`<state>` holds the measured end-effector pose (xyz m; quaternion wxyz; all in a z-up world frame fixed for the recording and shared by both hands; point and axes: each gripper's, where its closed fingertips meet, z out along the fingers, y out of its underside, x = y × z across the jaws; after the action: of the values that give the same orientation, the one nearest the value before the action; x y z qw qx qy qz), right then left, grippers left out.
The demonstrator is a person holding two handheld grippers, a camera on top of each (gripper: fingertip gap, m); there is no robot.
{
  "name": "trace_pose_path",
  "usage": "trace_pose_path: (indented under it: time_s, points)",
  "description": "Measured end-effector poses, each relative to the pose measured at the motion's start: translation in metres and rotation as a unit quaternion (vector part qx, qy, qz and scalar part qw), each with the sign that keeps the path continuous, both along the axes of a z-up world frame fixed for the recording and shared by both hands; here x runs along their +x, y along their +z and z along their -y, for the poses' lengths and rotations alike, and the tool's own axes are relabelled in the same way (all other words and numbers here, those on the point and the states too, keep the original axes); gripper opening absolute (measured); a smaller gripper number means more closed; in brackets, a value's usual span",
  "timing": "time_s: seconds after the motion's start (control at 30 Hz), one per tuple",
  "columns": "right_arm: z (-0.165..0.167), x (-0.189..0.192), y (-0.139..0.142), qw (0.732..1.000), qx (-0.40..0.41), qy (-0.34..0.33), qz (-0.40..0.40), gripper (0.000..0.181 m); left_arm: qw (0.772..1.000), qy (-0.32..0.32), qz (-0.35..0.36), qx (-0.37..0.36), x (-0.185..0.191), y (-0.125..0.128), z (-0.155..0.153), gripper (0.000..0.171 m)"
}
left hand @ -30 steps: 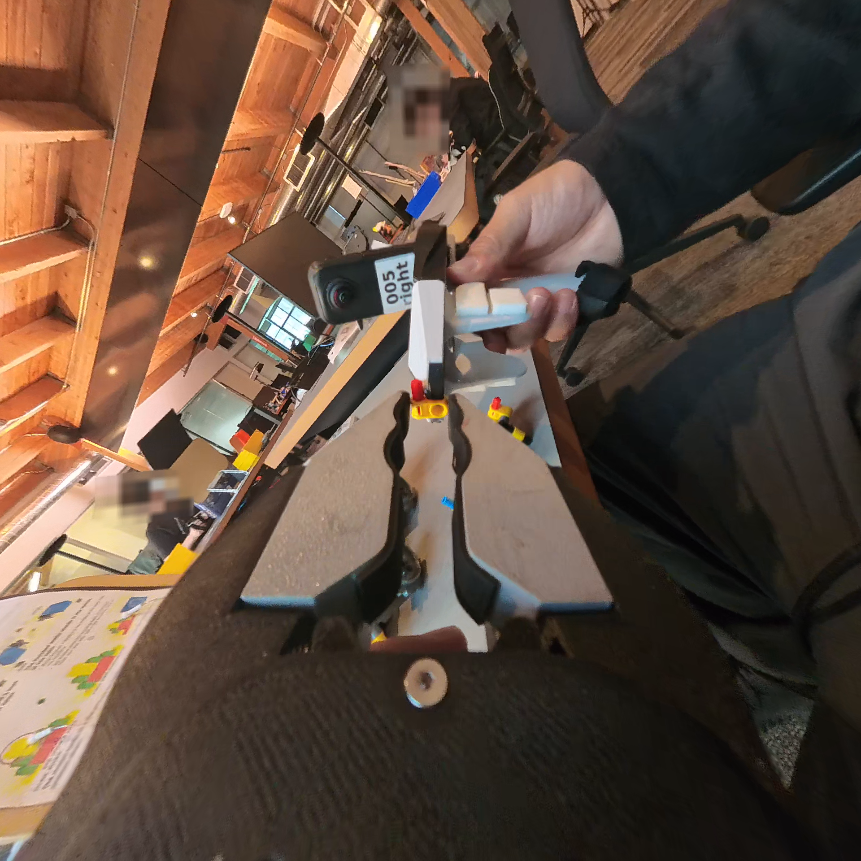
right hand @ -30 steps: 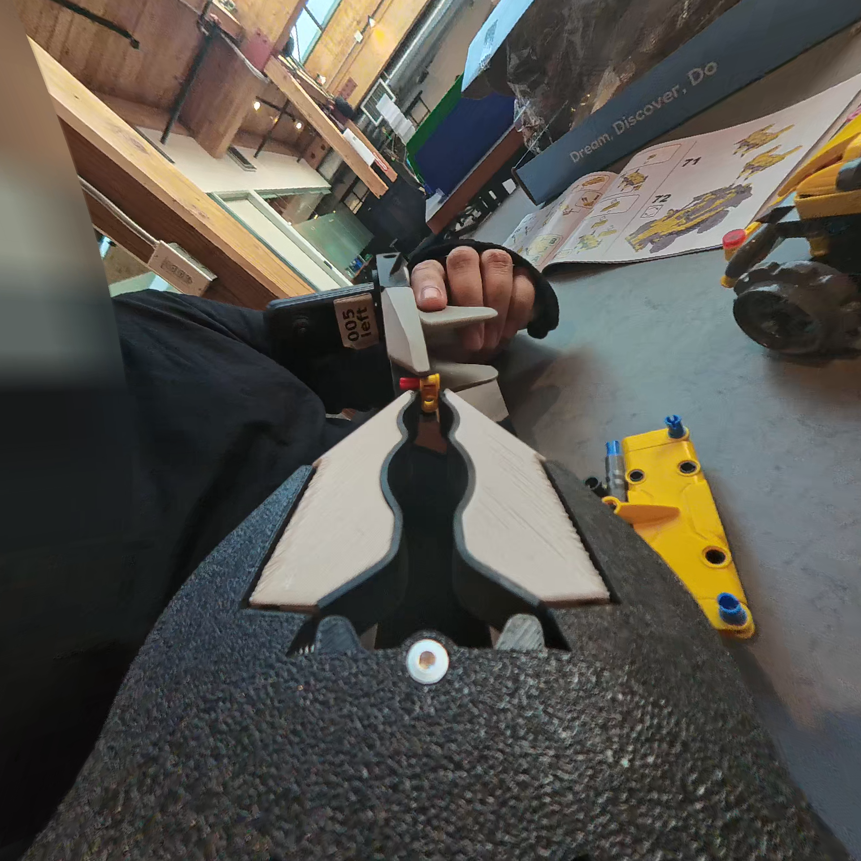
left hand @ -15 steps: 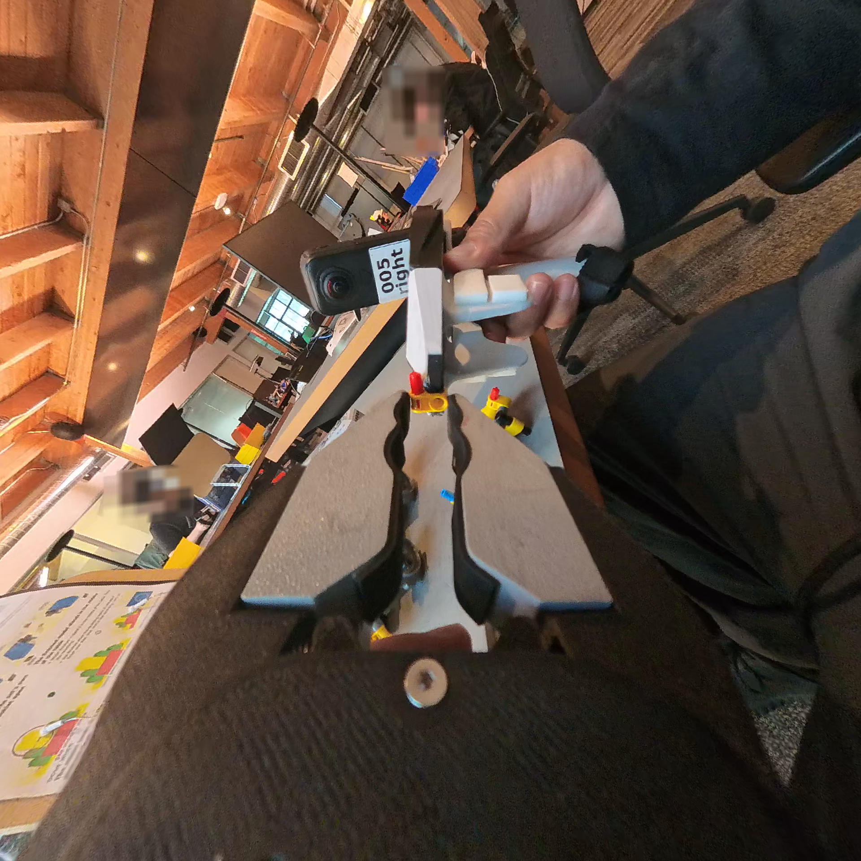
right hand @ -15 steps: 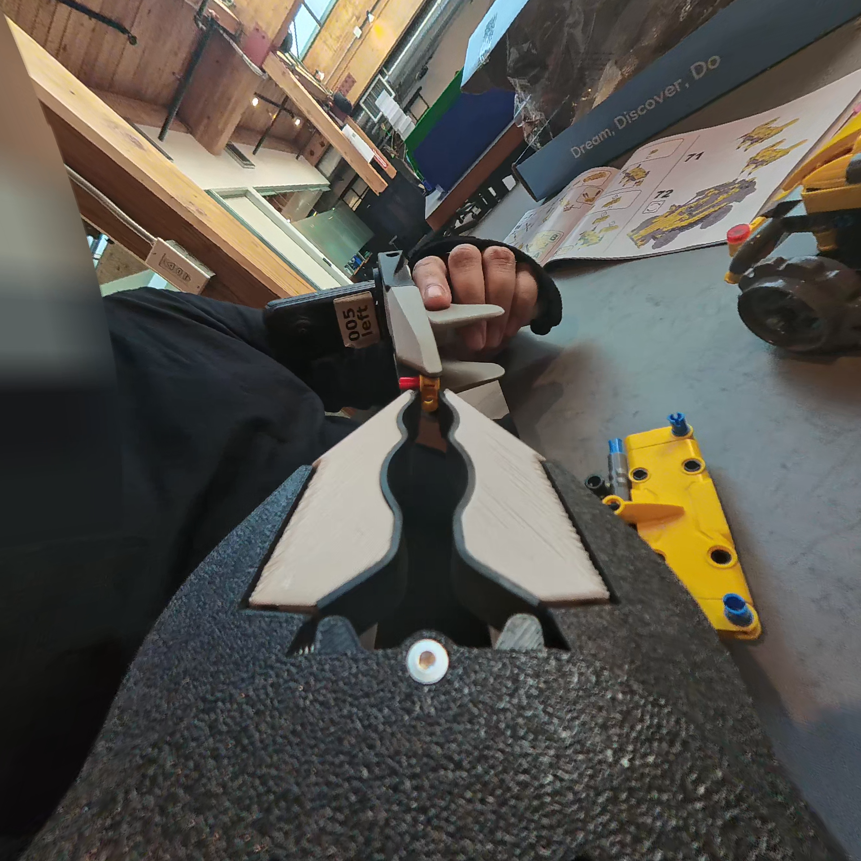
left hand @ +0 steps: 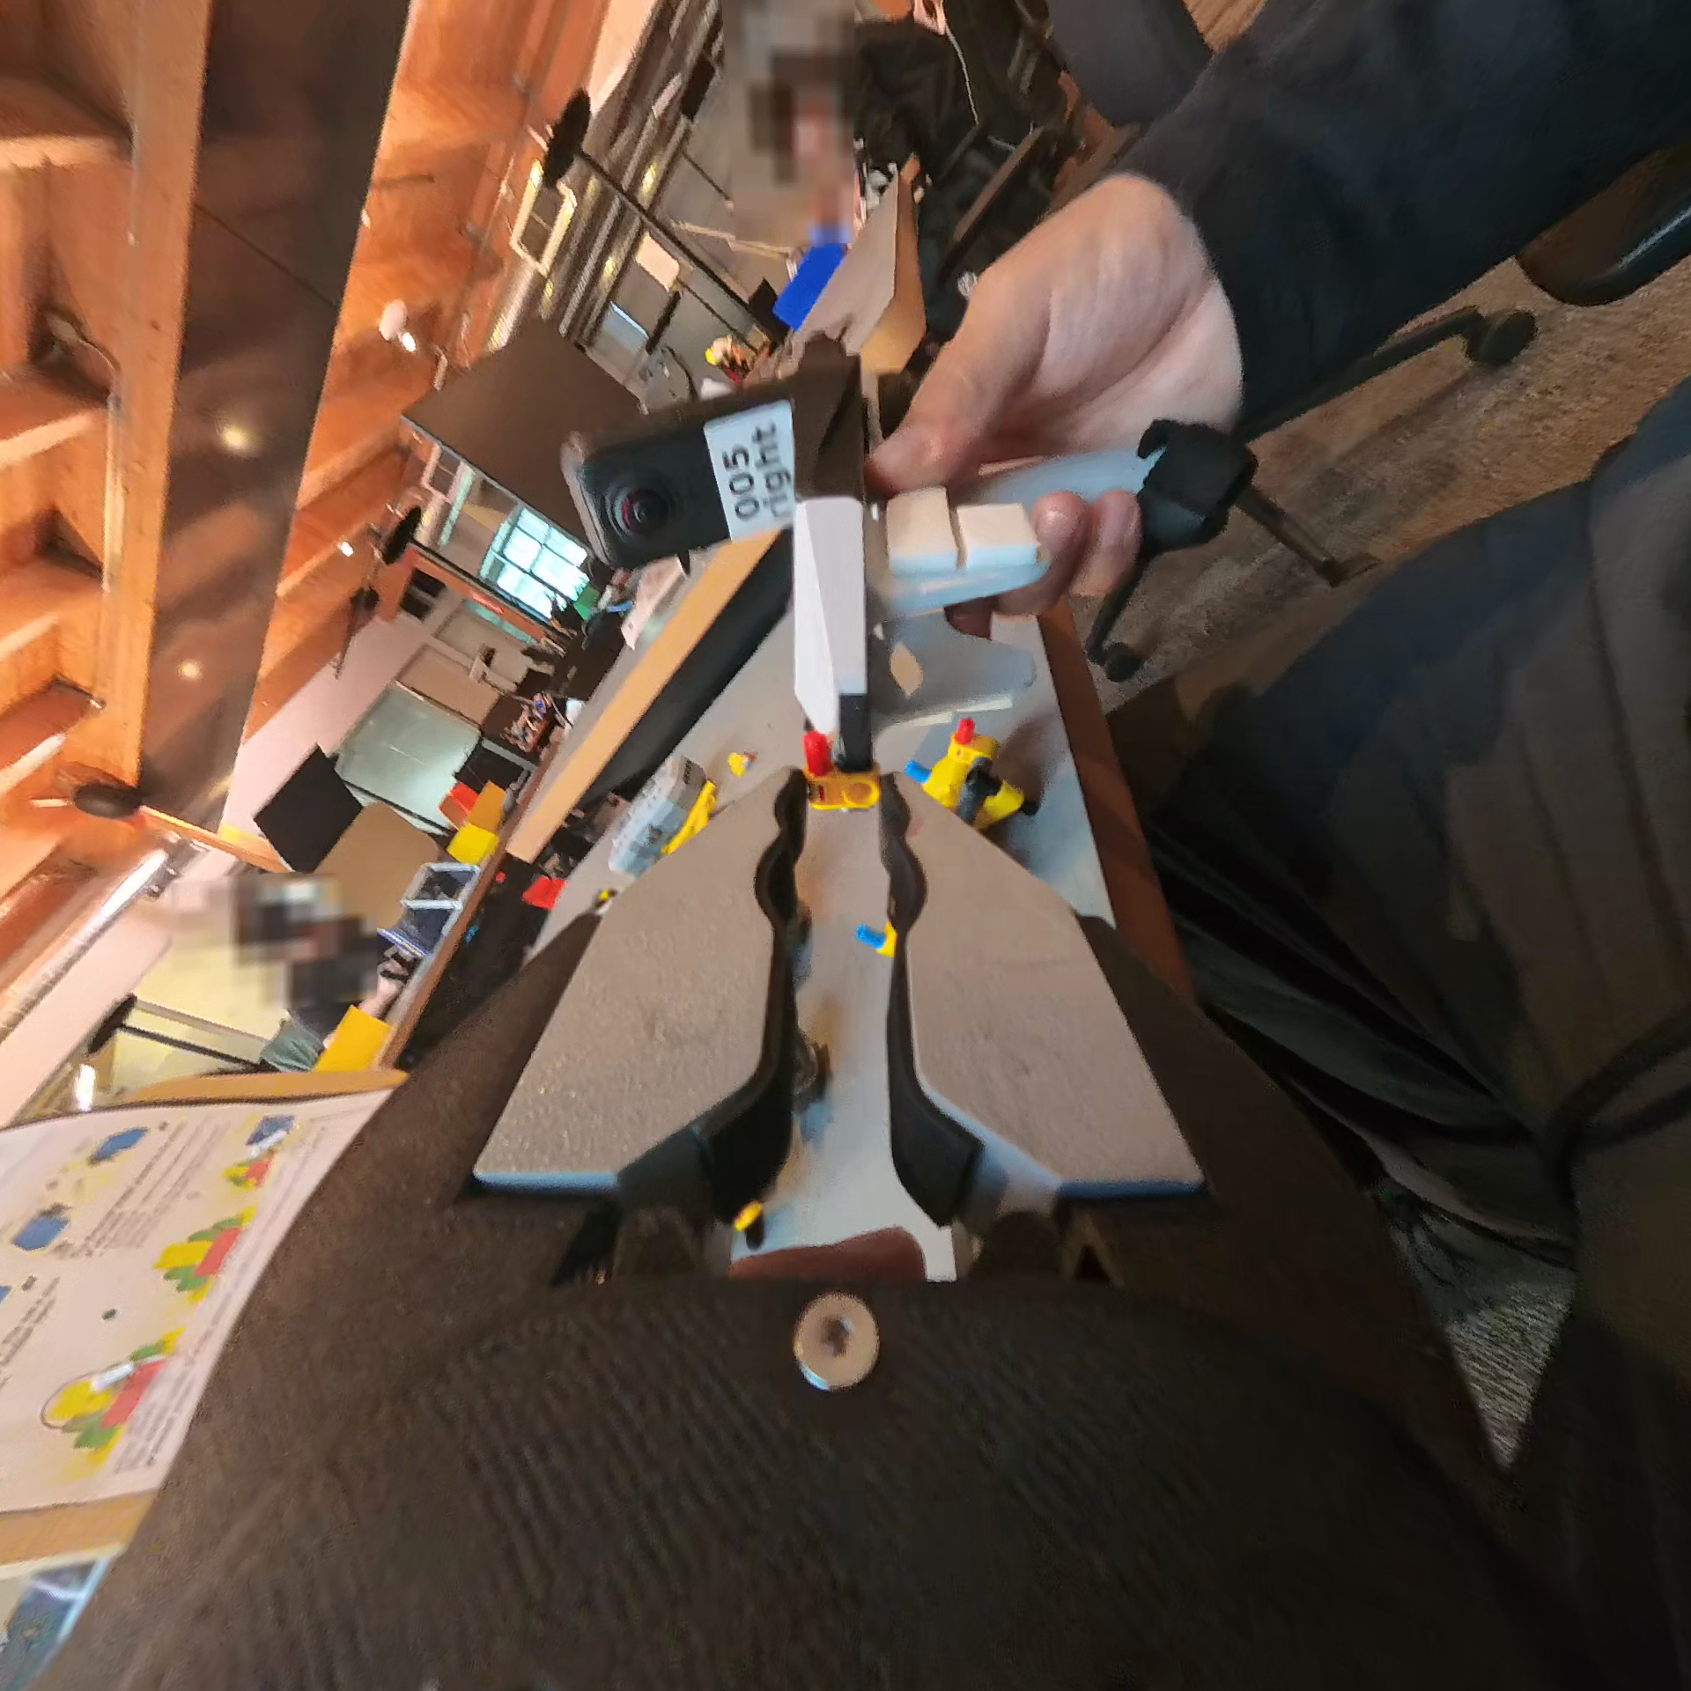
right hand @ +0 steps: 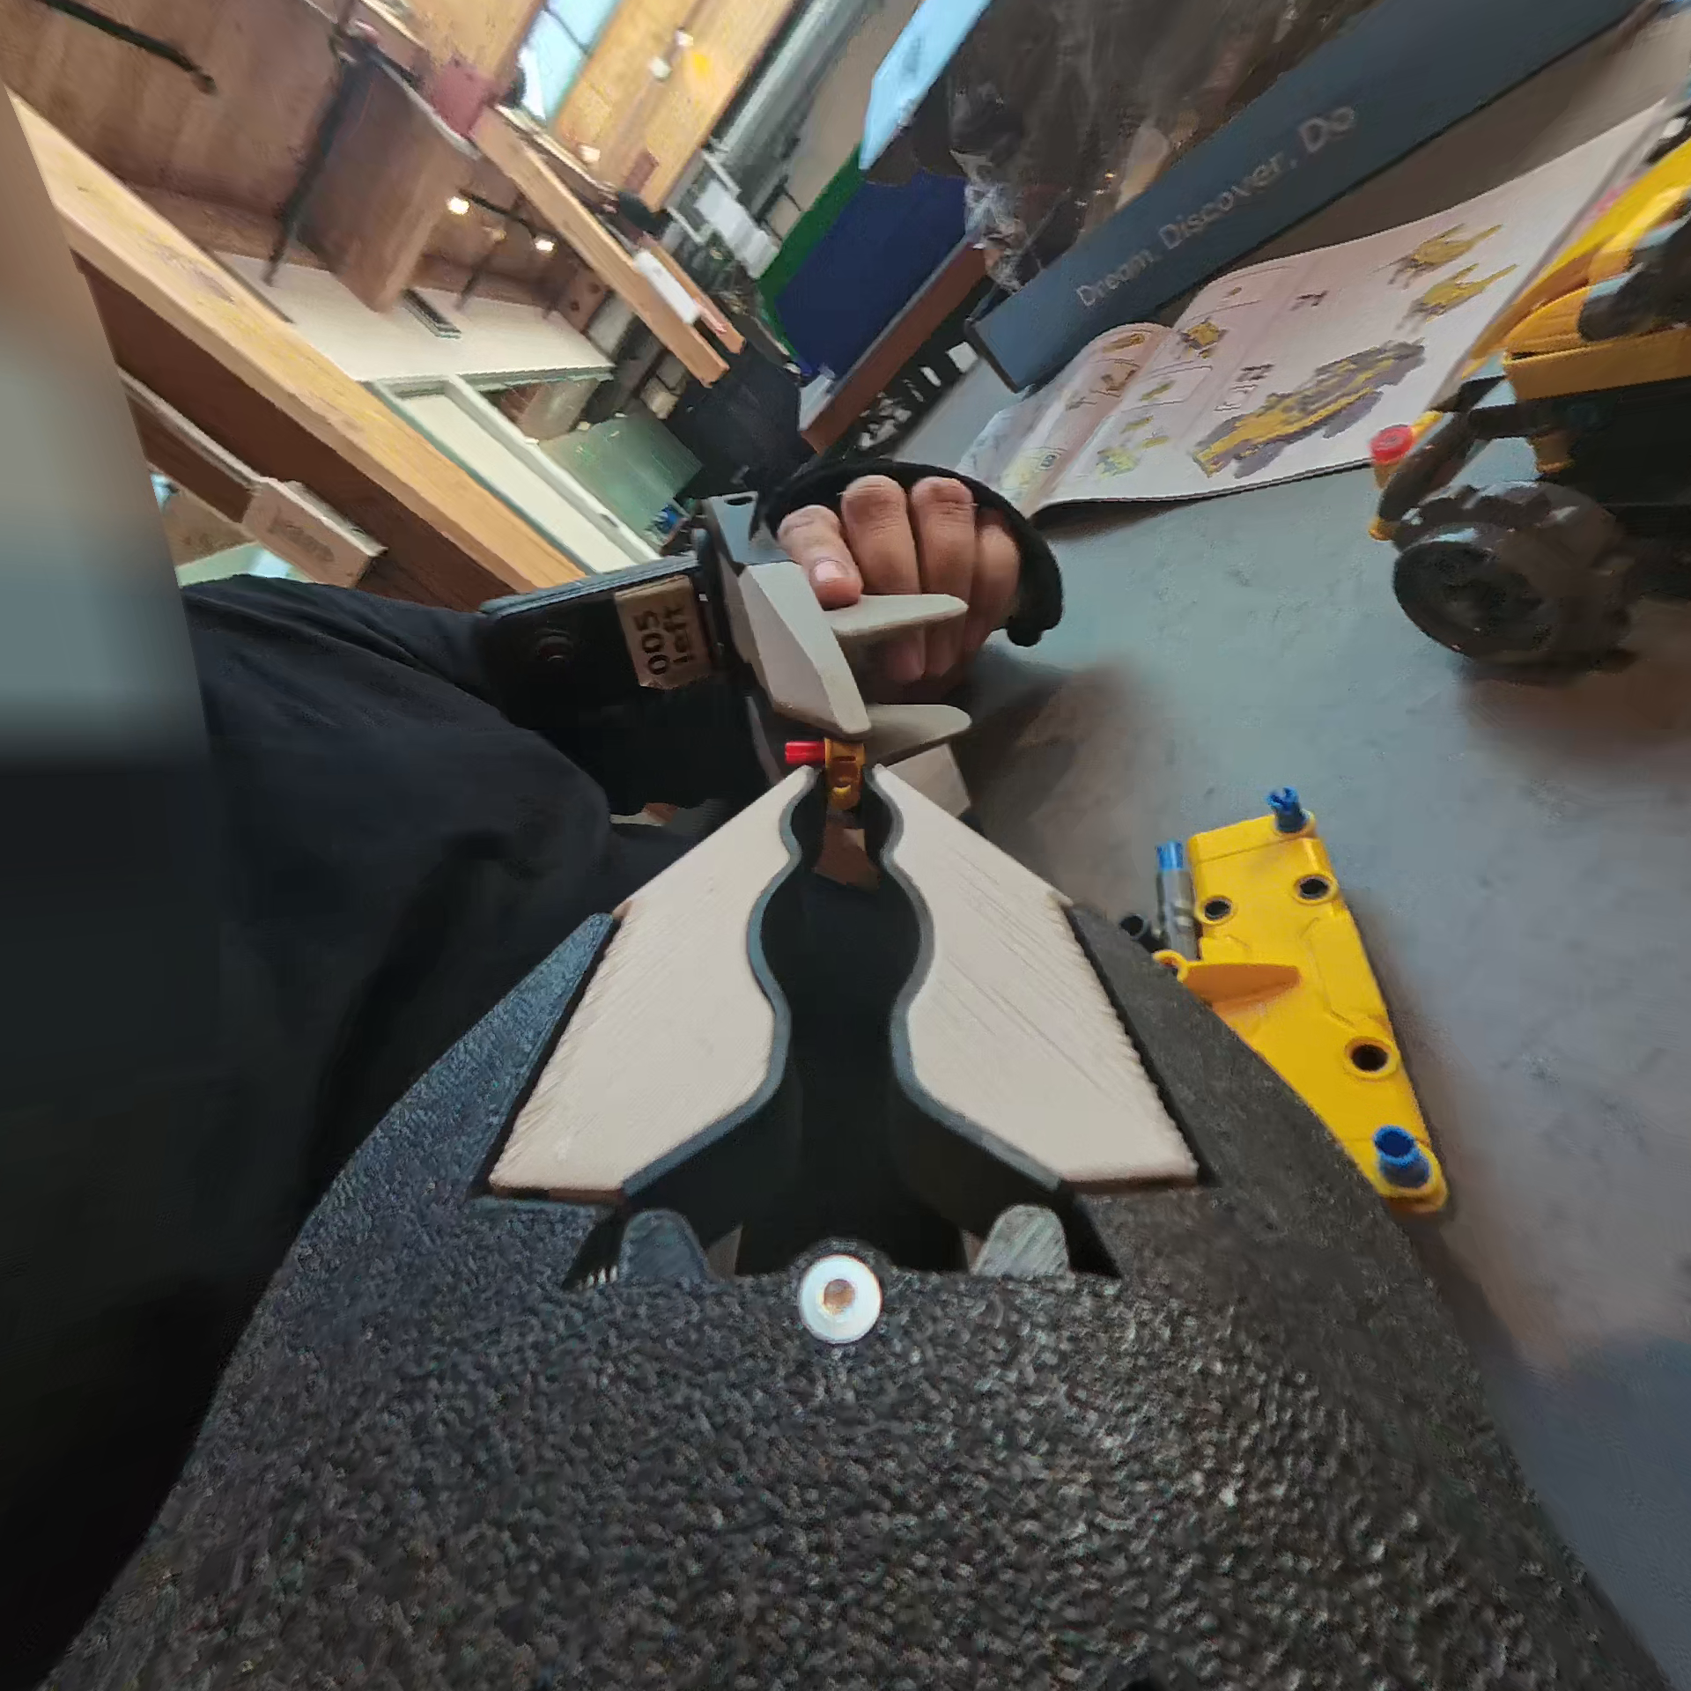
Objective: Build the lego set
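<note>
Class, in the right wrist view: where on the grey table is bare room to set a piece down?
Bare table lies between the yellow plate and the wheeled model. Crowded where left gripper and right gripper pinch the small yellow piece.

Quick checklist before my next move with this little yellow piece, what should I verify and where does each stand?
1. Small yellow connector sits between the left gripper fingertips: ok.
2. Right gripper tips also close on the connector, from the opposite side: ok.
3. Red pin is in the connector, sticking out sideways: ok.
4. Pin pushed fully home: cannot tell.
5. Yellow panel with blue pins lies on the grey table, apart from both grippers: ok.
</note>
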<state>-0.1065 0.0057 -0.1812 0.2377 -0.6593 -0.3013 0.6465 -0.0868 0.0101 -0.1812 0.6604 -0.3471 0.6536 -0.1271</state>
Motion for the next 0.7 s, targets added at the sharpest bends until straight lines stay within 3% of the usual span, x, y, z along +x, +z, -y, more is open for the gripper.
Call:
trace_pose_path:
  time_s: [0.13, 0.23, 0.3, 0.47, 0.7]
  points:
    - [-0.009, 0.004, -0.005, 0.991, 0.077, -0.050, 0.095, 0.014, 1.000, -0.003, -0.011, -0.023, -0.002, -0.004, -0.005, 0.012]
    - [-0.020, 0.020, -0.007, 0.958, 0.179, -0.101, 0.198, 0.019, 0.999, 0.006, -0.024, -0.022, -0.008, -0.009, -0.013, 0.012]
    - [-0.024, 0.032, -0.017, 0.913, 0.265, -0.121, 0.286, 0.023, 0.999, 0.008, -0.028, -0.032, -0.012, -0.011, -0.019, 0.012]
    - [-0.029, 0.047, -0.046, 0.758, 0.424, -0.154, 0.471, 0.019, 0.998, 0.006, -0.034, -0.054, -0.013, -0.015, -0.023, 0.012]
    - [-0.035, 0.047, -0.056, 0.652, 0.503, -0.160, 0.544, 0.020, 0.998, 0.016, -0.030, -0.062, -0.014, -0.015, -0.028, 0.012]
